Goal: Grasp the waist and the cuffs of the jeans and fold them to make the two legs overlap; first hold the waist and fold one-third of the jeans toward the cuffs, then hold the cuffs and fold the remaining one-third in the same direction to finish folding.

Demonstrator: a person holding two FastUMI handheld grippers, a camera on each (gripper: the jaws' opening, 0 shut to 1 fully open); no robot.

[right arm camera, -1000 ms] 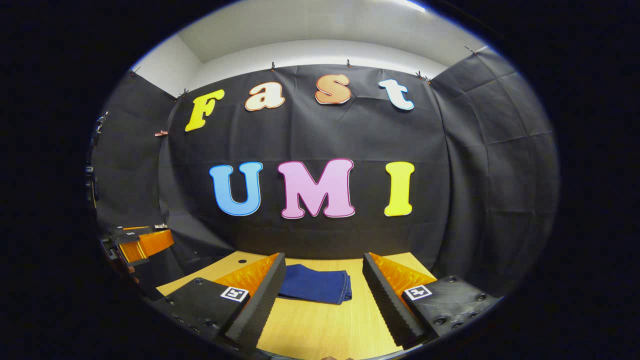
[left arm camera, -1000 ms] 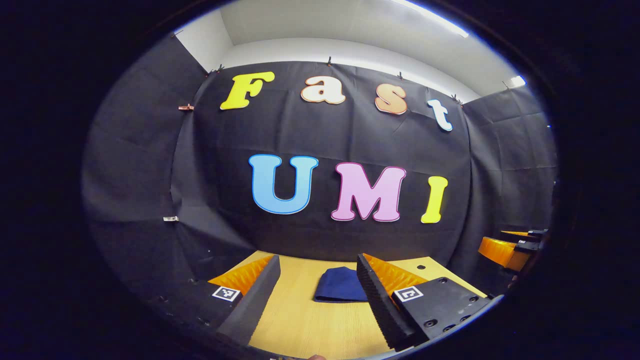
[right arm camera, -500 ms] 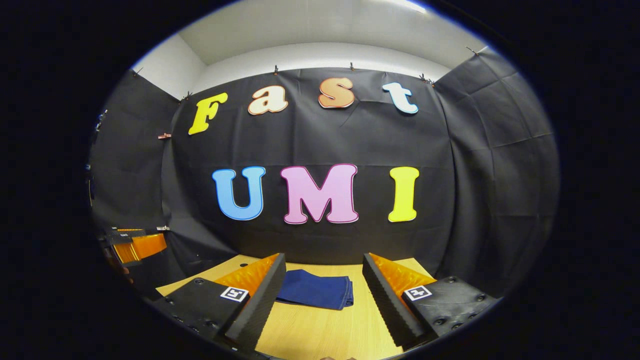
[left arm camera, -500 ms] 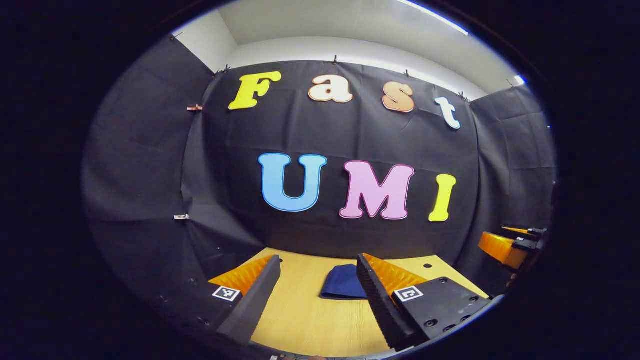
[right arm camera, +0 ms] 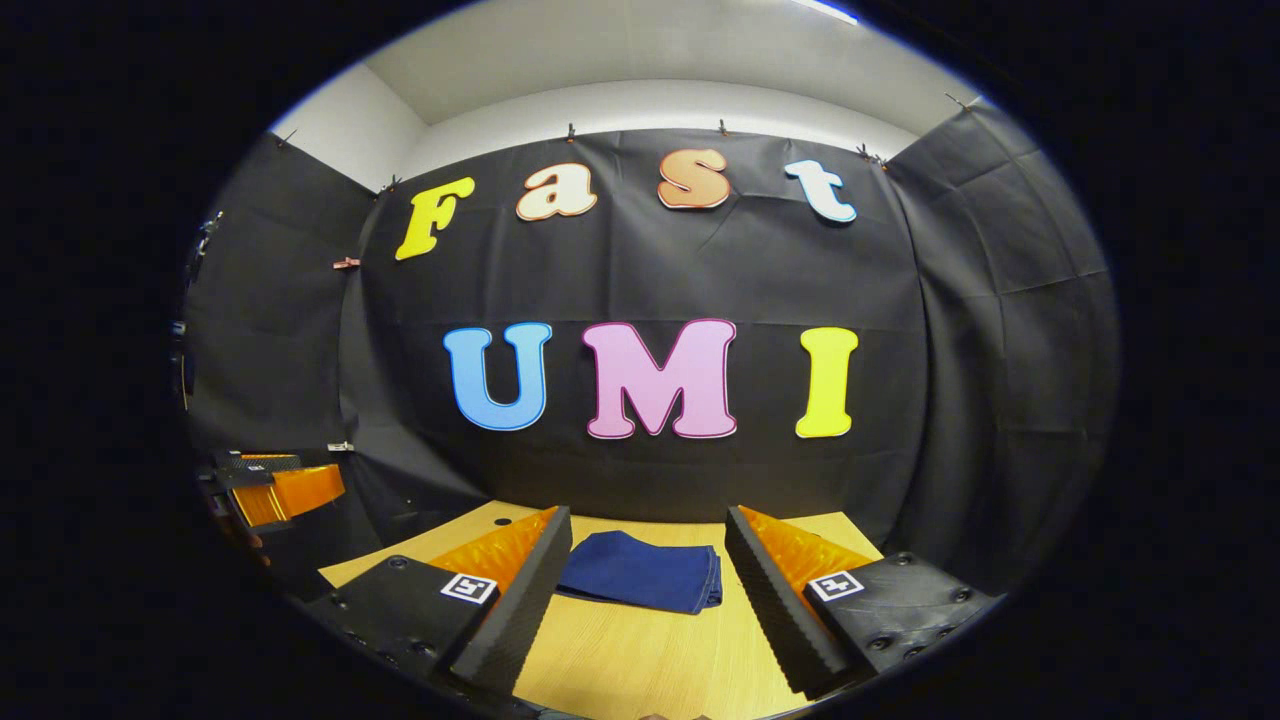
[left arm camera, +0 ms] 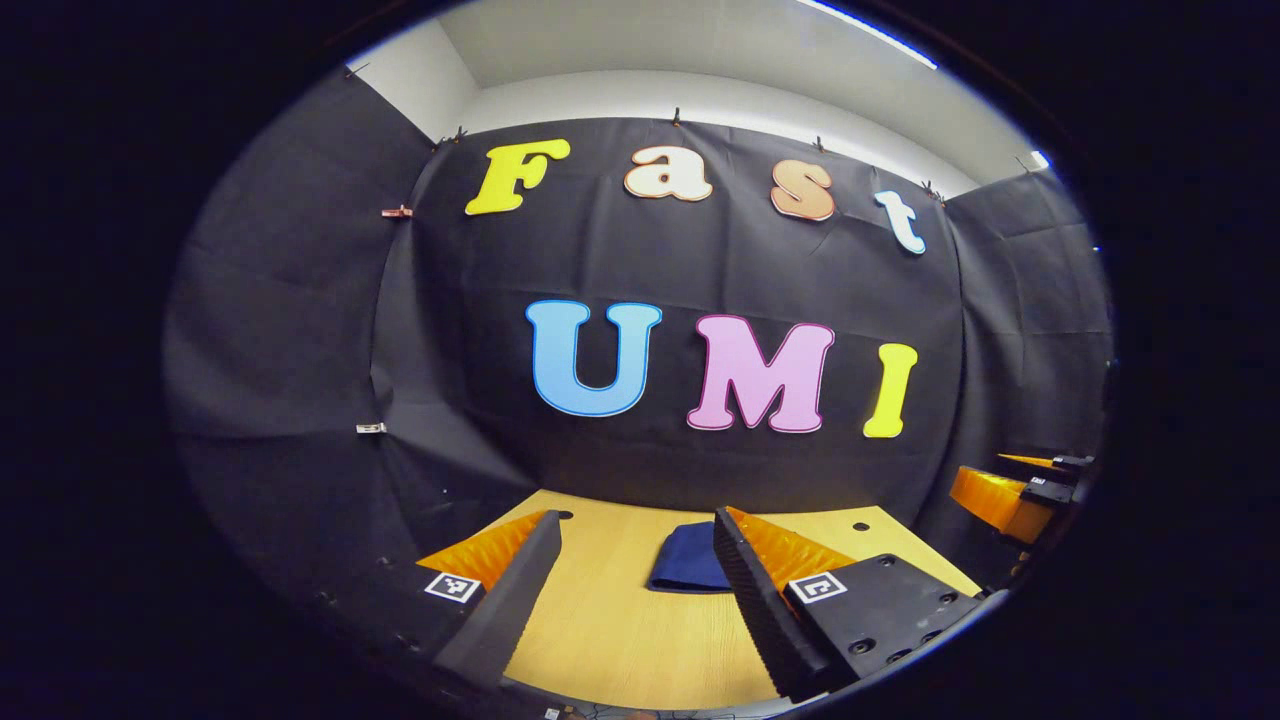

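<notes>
Wooden counter (right arm camera: 620, 660) bearing folded jeans (right arm camera: 640, 572) near its far edge, soft yet bulky, best pinched at layered edges; left tongs (left arm camera: 635, 560) and right tongs (right arm camera: 648, 560) both spread wide, empty.

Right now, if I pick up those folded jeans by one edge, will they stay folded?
Probably not. The jeans are soft cloth in loose stacked layers, so lifting one edge would likely let them droop and unfold. Lying flat on the smooth wooden table, they would probably slide rather than roll or tip.

Recording booth — black cloth walls (right arm camera: 1000, 300), wooden table (right arm camera: 640, 660).
</notes>
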